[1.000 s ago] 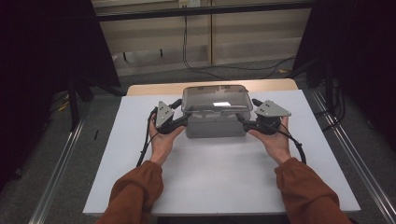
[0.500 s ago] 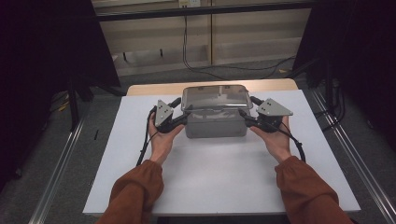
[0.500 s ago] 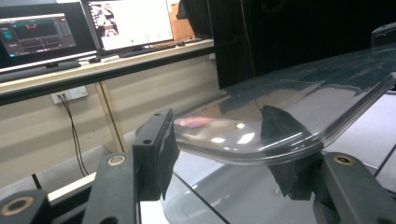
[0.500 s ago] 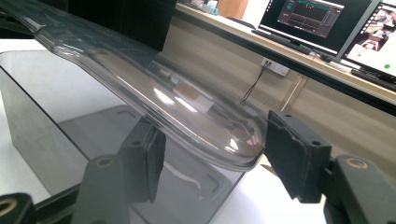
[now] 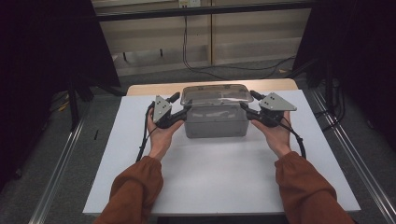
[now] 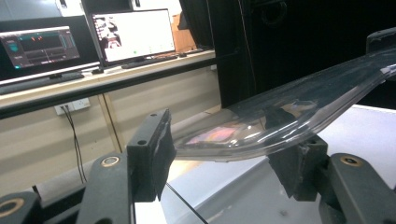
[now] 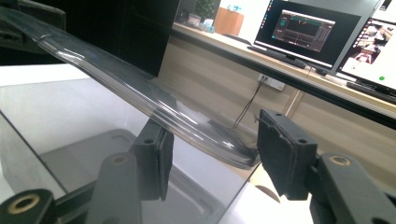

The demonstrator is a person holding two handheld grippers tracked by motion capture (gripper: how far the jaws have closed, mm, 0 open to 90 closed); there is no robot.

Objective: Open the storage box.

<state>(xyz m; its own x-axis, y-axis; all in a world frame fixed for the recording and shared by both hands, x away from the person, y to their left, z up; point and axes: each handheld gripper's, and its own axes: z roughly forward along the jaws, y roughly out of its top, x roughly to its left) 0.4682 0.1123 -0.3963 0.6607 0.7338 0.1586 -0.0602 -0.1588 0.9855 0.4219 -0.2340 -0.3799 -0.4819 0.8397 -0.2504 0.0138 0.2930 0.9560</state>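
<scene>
A grey plastic box [image 5: 215, 125] stands at the far middle of the white table [image 5: 219, 177]. Its clear lid [image 5: 216, 94] hovers just above it, held at both ends. My left gripper [image 5: 185, 112] is shut on the lid's left end, and the clear rim [image 6: 261, 126] spans from one pad to the other in the left gripper view [image 6: 229, 149]. My right gripper [image 5: 244, 109] is shut on the right end. In the right gripper view [image 7: 210, 149] the lid [image 7: 140, 88] runs between the pads, with the box's open inside [image 7: 93, 158] below it.
A wooden strip [image 5: 149, 88] sits behind the white table. Metal rails [image 5: 60, 172] run along both sides of the table. Cables [image 5: 196, 60] lie on the floor beyond. A bench with monitors [image 6: 130, 32] stands in the background.
Both grippers and the lid have risen slightly and the hands have spread a touch. The box has stayed in place.
</scene>
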